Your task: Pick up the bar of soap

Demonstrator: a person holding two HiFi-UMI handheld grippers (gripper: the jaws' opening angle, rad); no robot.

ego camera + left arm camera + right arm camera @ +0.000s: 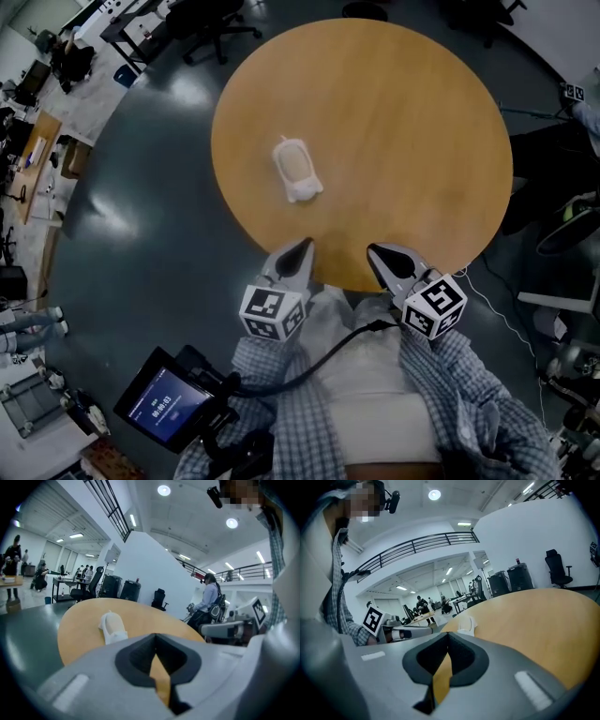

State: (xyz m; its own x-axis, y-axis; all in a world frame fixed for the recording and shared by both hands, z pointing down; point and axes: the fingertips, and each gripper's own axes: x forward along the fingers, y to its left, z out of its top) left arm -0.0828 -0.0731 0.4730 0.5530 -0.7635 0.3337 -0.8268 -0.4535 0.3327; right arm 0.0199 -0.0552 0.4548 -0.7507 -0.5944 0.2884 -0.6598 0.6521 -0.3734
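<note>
Beige bar of soap (296, 163), white dish (305, 193), tan table (403, 131)

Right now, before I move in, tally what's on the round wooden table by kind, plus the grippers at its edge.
Beige oval bar of soap: 1
White soap dish holding it: 1
Two-jaw grippers, shut and empty: 2, left gripper and right gripper
Total: 4

Before me then: one bar of soap (295, 163), one dish (306, 191), one table (422, 131), two grippers, my left gripper (305, 246) and right gripper (374, 250)
</note>
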